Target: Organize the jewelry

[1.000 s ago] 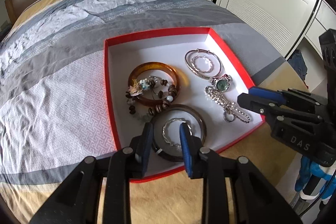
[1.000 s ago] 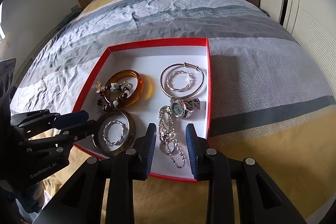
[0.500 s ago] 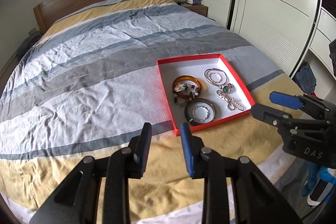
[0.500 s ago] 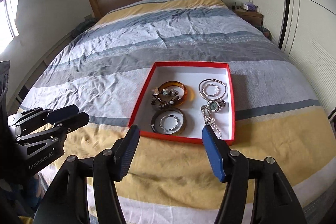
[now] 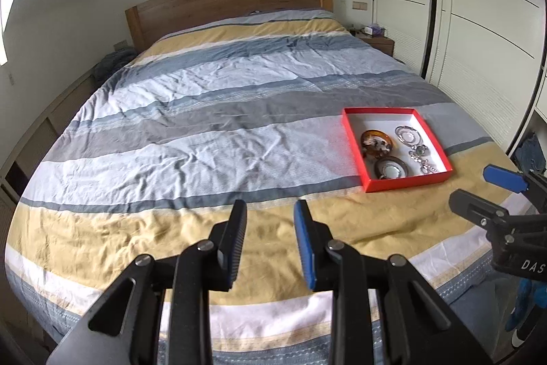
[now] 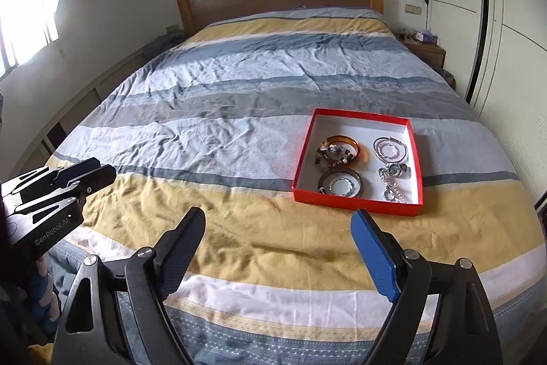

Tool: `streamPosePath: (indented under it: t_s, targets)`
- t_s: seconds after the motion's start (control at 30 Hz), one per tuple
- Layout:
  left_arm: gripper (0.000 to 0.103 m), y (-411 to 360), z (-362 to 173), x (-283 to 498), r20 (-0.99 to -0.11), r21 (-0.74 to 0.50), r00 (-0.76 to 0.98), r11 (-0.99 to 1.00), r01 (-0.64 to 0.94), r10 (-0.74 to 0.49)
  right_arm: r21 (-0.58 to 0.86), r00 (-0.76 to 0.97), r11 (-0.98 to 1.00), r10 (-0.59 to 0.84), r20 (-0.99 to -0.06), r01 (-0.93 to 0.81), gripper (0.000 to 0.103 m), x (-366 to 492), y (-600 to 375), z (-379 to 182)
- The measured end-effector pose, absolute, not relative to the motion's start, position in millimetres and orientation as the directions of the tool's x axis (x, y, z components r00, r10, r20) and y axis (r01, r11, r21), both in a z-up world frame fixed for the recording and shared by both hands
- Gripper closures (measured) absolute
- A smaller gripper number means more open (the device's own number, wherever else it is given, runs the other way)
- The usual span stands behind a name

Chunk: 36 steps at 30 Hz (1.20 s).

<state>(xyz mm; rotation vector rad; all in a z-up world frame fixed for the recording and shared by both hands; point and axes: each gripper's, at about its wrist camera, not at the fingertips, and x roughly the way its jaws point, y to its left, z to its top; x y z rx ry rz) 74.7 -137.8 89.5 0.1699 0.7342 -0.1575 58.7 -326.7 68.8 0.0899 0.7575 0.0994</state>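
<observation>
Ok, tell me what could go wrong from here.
1. The red tray sits on a soft, wrinkled bedspread near the foot of the bed; pressing beside it could tip it.
2. The chain lies against the watch, so lifting one may drag the other.
3. The right gripper is opening with nothing between its fingers, and the left gripper is empty too; both are away from the tray.

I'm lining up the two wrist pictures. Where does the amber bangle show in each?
Left wrist view: amber bangle right of centre, at the left inside the red tray.
Right wrist view: amber bangle right of centre, again at the tray's left.
Shared landmark: the wooden headboard behind the bed.
</observation>
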Motion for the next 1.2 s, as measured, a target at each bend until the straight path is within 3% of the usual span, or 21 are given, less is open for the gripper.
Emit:
streamPosePath:
  t_s: [0.63,1.2]
  targets:
    - [0.073,-46.4,98.9,10.7,-0.628,0.061,0.777,0.992,0.109,-0.046,0.055,0.756,0.996,0.084,-0.649,-0.064,0.001,1.1,-260.3,78.2]
    - [0.073,-19.6,91.7,-4.3,-0.603,0.029,0.797,0.996,0.081,-0.047,0.018,0.736,1.000,0.008,-0.677,0.006,0.000,-8.7,-260.1,61.3]
